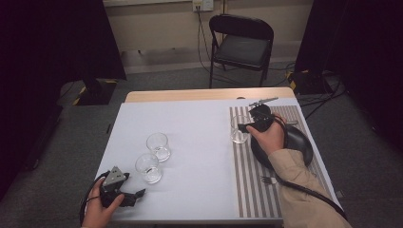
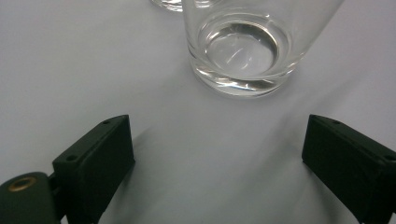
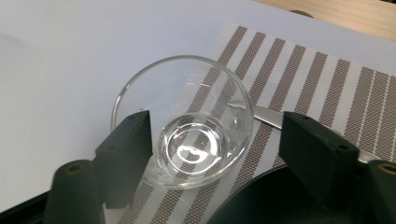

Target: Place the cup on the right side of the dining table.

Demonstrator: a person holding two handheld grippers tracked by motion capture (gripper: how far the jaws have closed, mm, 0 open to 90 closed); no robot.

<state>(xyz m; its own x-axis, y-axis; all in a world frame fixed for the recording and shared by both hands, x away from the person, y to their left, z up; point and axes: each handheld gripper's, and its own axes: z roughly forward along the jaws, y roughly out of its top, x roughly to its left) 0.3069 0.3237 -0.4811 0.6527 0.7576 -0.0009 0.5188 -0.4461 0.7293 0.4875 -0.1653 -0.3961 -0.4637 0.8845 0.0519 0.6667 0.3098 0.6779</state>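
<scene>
Evidently the glass (image 3: pixel 187 135) stood upright on the striped mat (image 3: pixel 327 84), between the right gripper's (image 3: pixel 215 140) parted fingers. Left gripper (image 2: pixel 217 154) fingers were apart too. Rigid, slick, breakable: grip its lower wall.

Taking the striped mat (image 1: pixel 285 180) as the landmark: it lies along the right side of the surface (image 1: pixel 199 142). One glass (image 1: pixel 239 129) stands upright on the mat's left edge, toward its far end, between the jaws of the right hand-held gripper (image 1: pixel 243 127), whose pads stand clear of it. A plate (image 1: pixel 297 142) lies on the mat just right of that glass, partly under the person's right hand (image 1: pixel 268 137). Well left of the mat, two glasses stand close together on the surface: the farther glass (image 1: pixel 158 146) and, nearer the person and a little left, the nearer glass (image 1: pixel 148 167). The left hand-held gripper (image 1: pixel 135 195) rests at the near left corner, pointing at the nearer glass, apart from it.
</scene>
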